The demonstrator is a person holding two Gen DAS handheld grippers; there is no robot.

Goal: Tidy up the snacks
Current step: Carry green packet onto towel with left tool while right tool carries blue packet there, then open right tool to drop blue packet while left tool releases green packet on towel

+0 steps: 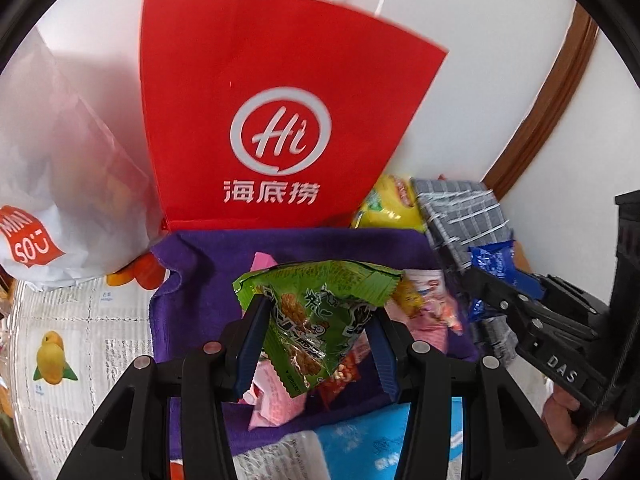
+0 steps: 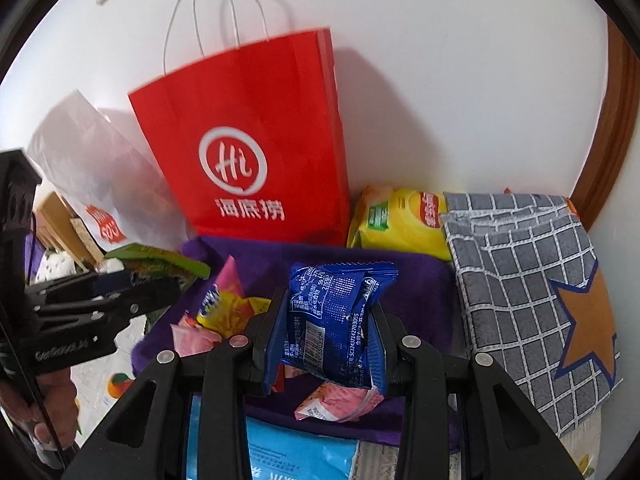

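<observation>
Green snack packet (image 1: pixel 316 312) sits clamped in left gripper (image 1: pixel 316 338).

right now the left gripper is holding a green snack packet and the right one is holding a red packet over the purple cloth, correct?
Not quite. The right gripper holds a blue packet, not a red one, as the right wrist view shows. The left gripper does hold the green snack packet, both over the purple cloth.

both wrist views look down, close, sharing the red bag (image 1: pixel 280 92).

Red bag (image 2: pixel 248 128) w/ white logo, purple towel (image 1: pixel 320 248), green pkt (image 1: pixel 320 300), blue pkt (image 2: pixel 336 312), grey-check cloth (image 2: pixel 520 280)
</observation>
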